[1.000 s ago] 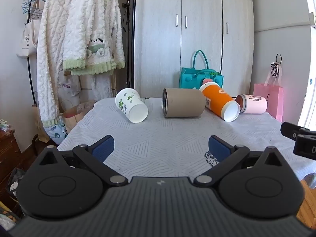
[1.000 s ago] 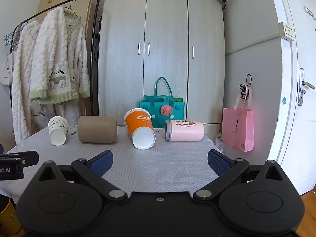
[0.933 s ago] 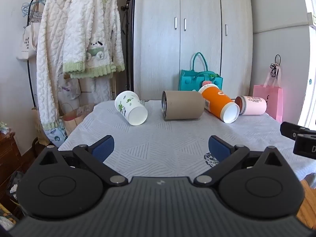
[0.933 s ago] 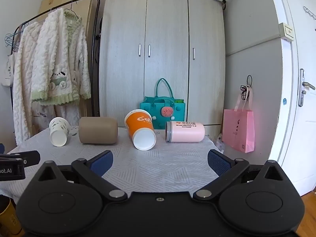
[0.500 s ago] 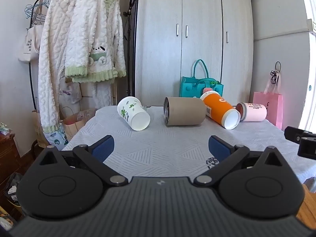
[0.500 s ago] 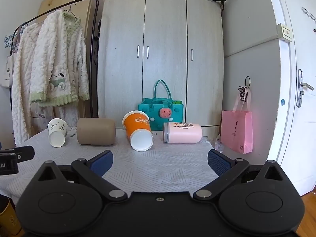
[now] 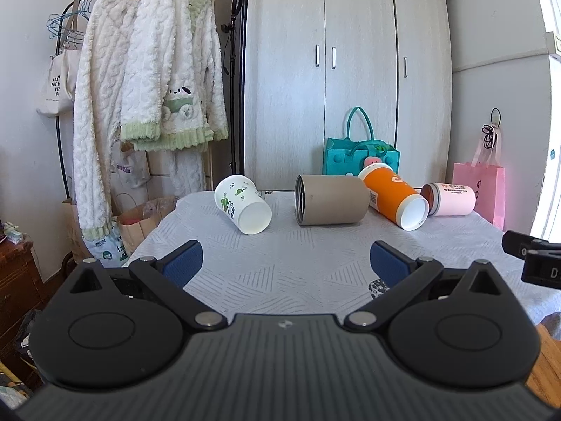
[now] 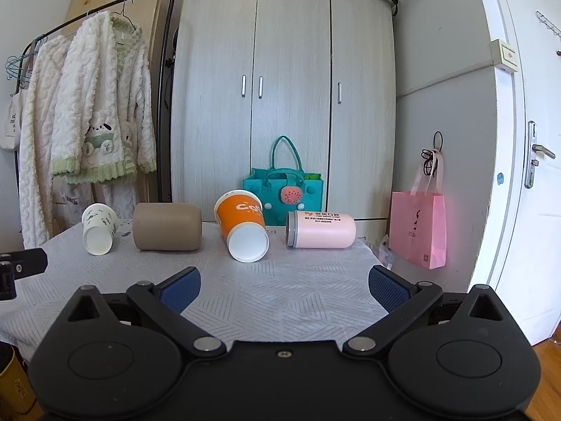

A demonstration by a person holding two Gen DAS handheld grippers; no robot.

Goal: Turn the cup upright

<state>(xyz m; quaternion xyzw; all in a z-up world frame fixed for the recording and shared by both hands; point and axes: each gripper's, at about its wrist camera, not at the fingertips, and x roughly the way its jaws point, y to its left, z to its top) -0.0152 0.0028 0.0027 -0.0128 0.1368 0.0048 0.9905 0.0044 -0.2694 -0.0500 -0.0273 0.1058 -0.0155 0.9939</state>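
Observation:
Several cups lie on their sides in a row at the far side of the table (image 7: 280, 266): a white cup with green leaf print (image 7: 242, 204) (image 8: 98, 228), a tan tumbler (image 7: 331, 199) (image 8: 167, 226), an orange paper cup (image 7: 394, 199) (image 8: 242, 224) and a pink tumbler (image 7: 448, 199) (image 8: 320, 228). My left gripper (image 7: 285, 263) is open and empty, held near the table's front edge, well short of the cups. My right gripper (image 8: 284, 286) is open and empty, also short of them.
A teal felt bag (image 8: 284, 196) stands behind the cups, before a grey wardrobe (image 8: 287, 98). A pink paper bag (image 8: 419, 231) hangs at the right. A clothes rack with white robes (image 7: 150, 91) stands left. The table's left and right edges drop off.
Both grippers have tilted slightly upward, so the cups sit a little lower in both views. The cups have not moved. Both jaws stay open.

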